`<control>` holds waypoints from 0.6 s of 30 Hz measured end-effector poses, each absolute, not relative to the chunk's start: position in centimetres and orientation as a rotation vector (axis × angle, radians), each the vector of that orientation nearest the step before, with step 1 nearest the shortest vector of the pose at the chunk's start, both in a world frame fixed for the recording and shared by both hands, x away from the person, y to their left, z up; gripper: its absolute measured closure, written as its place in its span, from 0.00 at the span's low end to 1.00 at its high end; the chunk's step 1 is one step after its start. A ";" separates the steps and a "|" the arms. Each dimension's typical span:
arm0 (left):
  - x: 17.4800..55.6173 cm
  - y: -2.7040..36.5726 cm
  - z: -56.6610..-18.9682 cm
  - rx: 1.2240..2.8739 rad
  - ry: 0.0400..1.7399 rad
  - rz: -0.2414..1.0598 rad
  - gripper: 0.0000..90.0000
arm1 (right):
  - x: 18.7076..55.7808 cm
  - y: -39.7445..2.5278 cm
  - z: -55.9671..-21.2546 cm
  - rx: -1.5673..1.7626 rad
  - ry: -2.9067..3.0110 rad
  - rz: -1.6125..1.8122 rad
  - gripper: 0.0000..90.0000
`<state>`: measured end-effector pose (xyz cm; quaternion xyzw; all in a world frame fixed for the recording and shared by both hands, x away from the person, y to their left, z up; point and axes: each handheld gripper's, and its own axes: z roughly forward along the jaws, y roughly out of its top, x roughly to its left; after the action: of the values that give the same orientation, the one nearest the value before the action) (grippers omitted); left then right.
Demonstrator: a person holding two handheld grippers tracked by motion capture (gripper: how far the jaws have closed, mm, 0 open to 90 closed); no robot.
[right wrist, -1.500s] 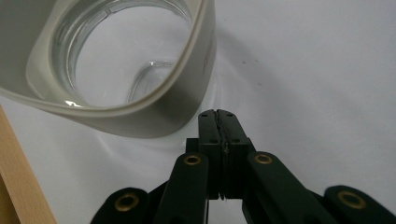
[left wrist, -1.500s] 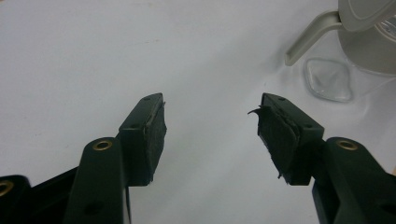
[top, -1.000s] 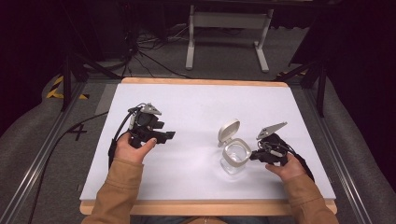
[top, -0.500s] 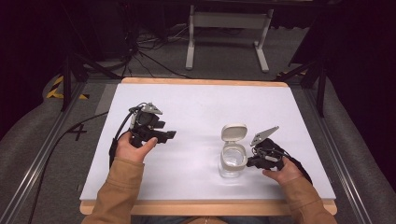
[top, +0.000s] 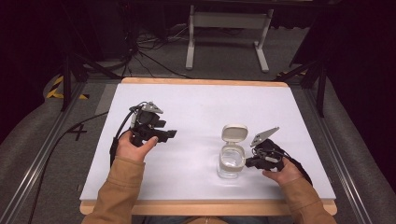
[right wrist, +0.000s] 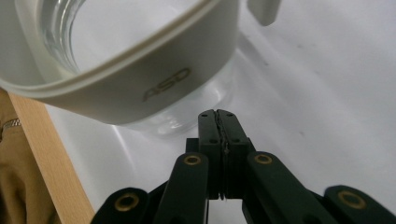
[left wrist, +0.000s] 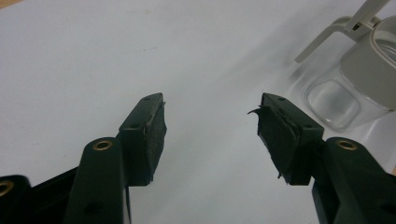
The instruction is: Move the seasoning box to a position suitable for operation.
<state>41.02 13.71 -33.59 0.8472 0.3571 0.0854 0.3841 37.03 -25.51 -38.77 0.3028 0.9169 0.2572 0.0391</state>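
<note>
A clear glass jar [top: 230,162] with a grey-white collar [right wrist: 154,84] stands on the white table [top: 196,112], right of centre, its flip lid [top: 234,133] swung open toward the far side. My right gripper [top: 249,162] sits just right of the jar, jaws shut with nothing between them; in the right gripper view its tips [right wrist: 218,116] are at the jar's glass wall below the collar. My left gripper [top: 169,135] is held over the table's left half, open and empty [left wrist: 211,121]. From there the jar [left wrist: 355,88] appears at upper right.
The table's wooden front edge [right wrist: 51,158] runs close beside the jar. A tan sleeve [top: 121,186] comes in at lower left. Beyond the far edge are a metal stand [top: 226,32] and cables on the floor.
The jar and my right gripper have moved toward the near edge and slightly left. The lid now points straight away. The left gripper has stayed put.
</note>
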 end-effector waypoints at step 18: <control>41.0 13.6 -33.7 2.171 0.906 0.218 0.47 | 36.2 -29.0 -34.8 1.008 2.482 1.098 0.99</control>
<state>40.96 13.59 -33.69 0.8501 0.3547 0.0855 0.3798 36.22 -29.03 -34.84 0.3454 0.8508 0.3765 0.1226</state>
